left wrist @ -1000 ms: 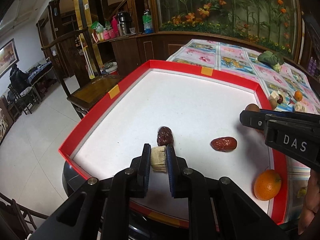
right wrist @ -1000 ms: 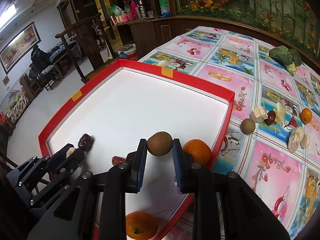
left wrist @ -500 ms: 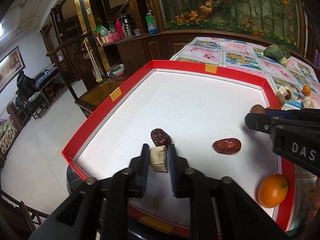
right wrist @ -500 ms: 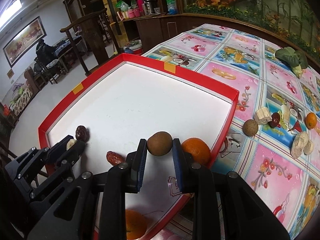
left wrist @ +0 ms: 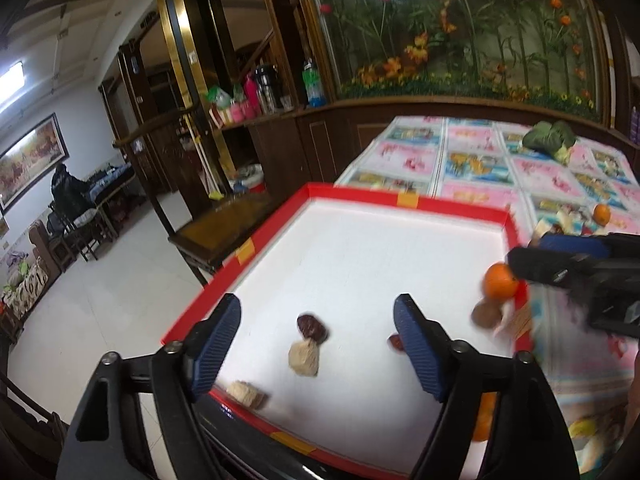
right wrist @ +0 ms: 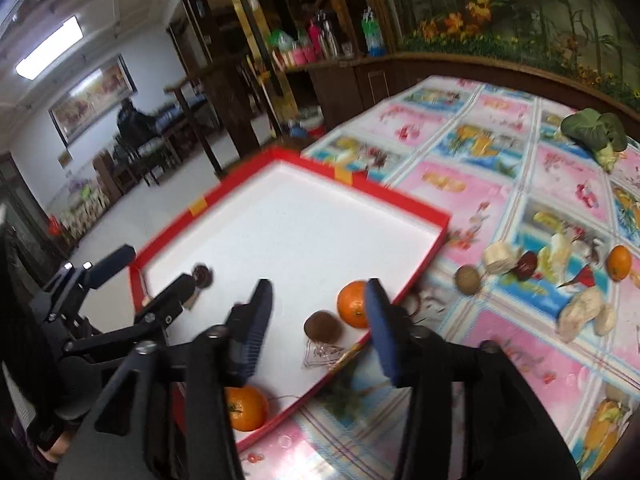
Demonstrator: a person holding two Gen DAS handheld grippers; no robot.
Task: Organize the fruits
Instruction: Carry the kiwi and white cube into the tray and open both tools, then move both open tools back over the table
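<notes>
Your left gripper point(left wrist: 316, 336) hung spread and empty over the red tray point(left wrist: 276, 226); the beige chunk point(left wrist: 304, 358) lay between its fingers, touching the dark date point(left wrist: 312, 326). Your right gripper point(right wrist: 320, 320) also gaped; the brown kiwi point(right wrist: 322, 326) sat between its fingers, beside the orange point(right wrist: 352, 304).

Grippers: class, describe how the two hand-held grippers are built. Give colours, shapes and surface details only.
Both the left gripper and the right gripper have matte black angular frames with silver screw heads at the joints. Each ends in two jaws faced with dark blue ribbed pads. No cables or sleeves are visible.
</notes>
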